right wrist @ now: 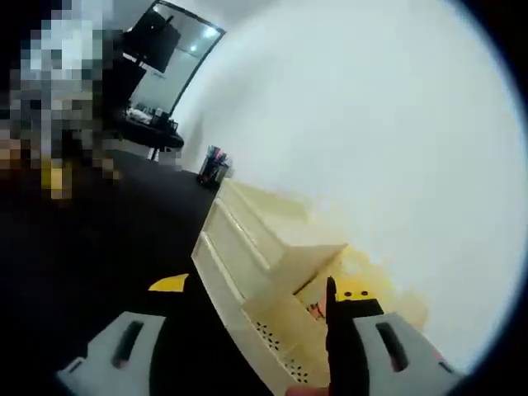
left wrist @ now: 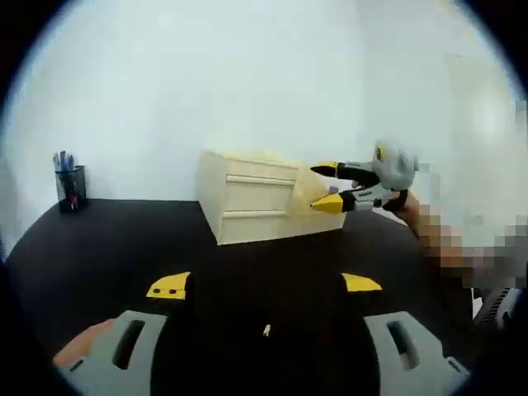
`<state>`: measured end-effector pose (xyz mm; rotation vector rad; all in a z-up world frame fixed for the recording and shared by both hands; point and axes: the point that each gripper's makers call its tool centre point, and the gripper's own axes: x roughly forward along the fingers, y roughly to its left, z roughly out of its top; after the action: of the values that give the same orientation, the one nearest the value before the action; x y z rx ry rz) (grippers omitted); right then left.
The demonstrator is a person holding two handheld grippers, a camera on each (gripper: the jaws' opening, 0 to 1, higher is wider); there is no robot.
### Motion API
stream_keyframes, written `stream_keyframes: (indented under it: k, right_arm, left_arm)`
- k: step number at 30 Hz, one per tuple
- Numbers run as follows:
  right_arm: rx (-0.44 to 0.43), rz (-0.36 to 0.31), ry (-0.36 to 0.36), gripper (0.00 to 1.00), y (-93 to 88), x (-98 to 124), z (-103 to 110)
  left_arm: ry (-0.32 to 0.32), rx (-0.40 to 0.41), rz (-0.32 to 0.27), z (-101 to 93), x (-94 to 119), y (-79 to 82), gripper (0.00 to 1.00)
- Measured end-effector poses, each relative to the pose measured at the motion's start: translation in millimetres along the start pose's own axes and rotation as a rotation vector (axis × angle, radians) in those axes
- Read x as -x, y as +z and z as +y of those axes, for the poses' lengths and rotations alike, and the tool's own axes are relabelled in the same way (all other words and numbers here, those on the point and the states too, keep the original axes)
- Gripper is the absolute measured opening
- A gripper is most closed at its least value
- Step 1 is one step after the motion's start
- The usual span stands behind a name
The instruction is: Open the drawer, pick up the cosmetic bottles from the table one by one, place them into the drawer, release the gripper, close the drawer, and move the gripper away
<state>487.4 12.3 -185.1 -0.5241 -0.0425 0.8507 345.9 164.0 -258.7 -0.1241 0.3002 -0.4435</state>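
Plain white wall (left wrist: pixel 247 74) behind a black table (left wrist: pixel 107 247). Mesh pen holder (left wrist: pixel 71 188) stands at the table's far edge. Dark-framed window (right wrist: pixel 169 58) beyond.

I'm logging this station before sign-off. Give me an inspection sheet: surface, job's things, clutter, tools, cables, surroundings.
Surface: black table, mostly bare.
Job's things: cream drawer unit at the table's back, drawer fronts flush in the left gripper view. Bottles: nothing seen on the table.
Clutter: mesh pen cup with pens, far left near the wall.
Tools: left tool open, holding nothing, low over the table. Right tool open at the unit's right end; whether it touches the unit cannot be told.
Cables: nothing seen.
Surroundings: plain white wall; in the right gripper view, a dark-framed window and a desk beyond the table.
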Motion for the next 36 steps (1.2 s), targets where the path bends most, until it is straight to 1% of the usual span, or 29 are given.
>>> stream_keyframes:
  k: [1, 2, 3, 4, 5, 7, 8, 9, 10, 13, 15, 17, 20, 21, 23, 26, 28, 32, 36]
  right_arm:
    - [-0.017, -0.015, 0.011, 0.6, 3.7, 1, 1]
    - [-0.032, -0.022, 0.022, 0.6, 5.8, 1, 2]
    - [-0.036, -0.025, 0.028, 0.6, 6.7, 2, 3]
    - [-0.035, -0.027, 0.036, 0.6, 7.0, 2, 5]
    - [-0.03, -0.024, 0.047, 0.6, 6.4, 1, 10]
    - [-0.021, -0.025, 0.058, 0.6, 5.9, 1, 16]
    - [-0.017, -0.025, 0.067, 0.6, 5.6, 1, 19]
    - [-0.015, -0.024, 0.08, 0.59, 5.4, 1, 24]
    - [-0.023, -0.028, 0.091, 0.59, 6.2, -4, 30]
    - [-0.018, -0.023, 0.135, 0.59, 3.8, -6, 54]
    - [-0.011, -0.018, 0.162, 0.59, 3.2, -8, 66]
    - [-0.002, -0.016, 0.167, 0.59, 3.1, -9, 73]
    - [-0.009, -0.022, 0.181, 0.59, 4.7, -8, 78]
    - [-0.027, -0.03, 0.188, 0.59, 6.2, -8, 80]
    - [-0.081, -0.041, 0.228, 0.59, 8.3, -7, 90]
    - [-0.101, -0.04, 0.252, 0.58, 6.2, -9, 101]
    - [-0.093, -0.029, 0.273, 0.58, 2.9, -9, 111]
    - [-0.07, -0.017, 0.3, 0.59, 0.2, -9, 130]
    - [-0.074, -0.015, 0.33, 0.59, 0.6, -10, 141]
  left_arm:
    - [0.02, -0.001, 0.0, -1.9, 2, -2.2, 0.65]
    - [0.05, 0.016, 0.001, -2.1, 3, -5.6, 0.65]
    - [0.099, 0.055, 0.014, 0.0, 5, -11.6, 0.64]
    - [0.113, 0.048, 0.003, -1.0, 5, -13.3, 0.63]
    - [0.167, 0.086, 0.001, 4.2, 6, -16.4, 0.63]
    - [0.198, 0.086, 0.0, 5.5, 6, -19.9, 0.62]
    - [0.234, 0.104, 0.0, 9.2, 6, -21.0, 0.61]
    - [0.236, 0.089, -0.004, 9.6, 5, -19.6, 0.61]
    - [0.247, 0.087, -0.007, 10.7, 5, -17.9, 0.62]
    - [0.265, 0.103, -0.026, 19.1, 4, -7.9, 0.63]
    - [0.27, 0.109, -0.033, 21.5, 4, -4.6, 0.63]
    - [0.275, 0.119, -0.033, 24.8, 4, -2.7, 0.63]
    - [0.288, 0.12, -0.027, 29.6, 5, -3.9, 0.64]
    - [0.301, 0.12, -0.029, 34.5, 7, -4.2, 0.64]
    - [0.307, 0.118, -0.033, 38.1, 9, -5.2, 0.64]
    - [0.306, 0.116, -0.038, 46.5, 13, -6.7, 0.67]
    - [0.306, 0.12, -0.043, 54.5, 17, -7.0, 0.7]
    - [0.321, 0.117, -0.046, 64.8, 27, -11.0, 0.7]
    - [0.318, 0.128, -0.062, 72.9, 32, -11.5, 0.7]
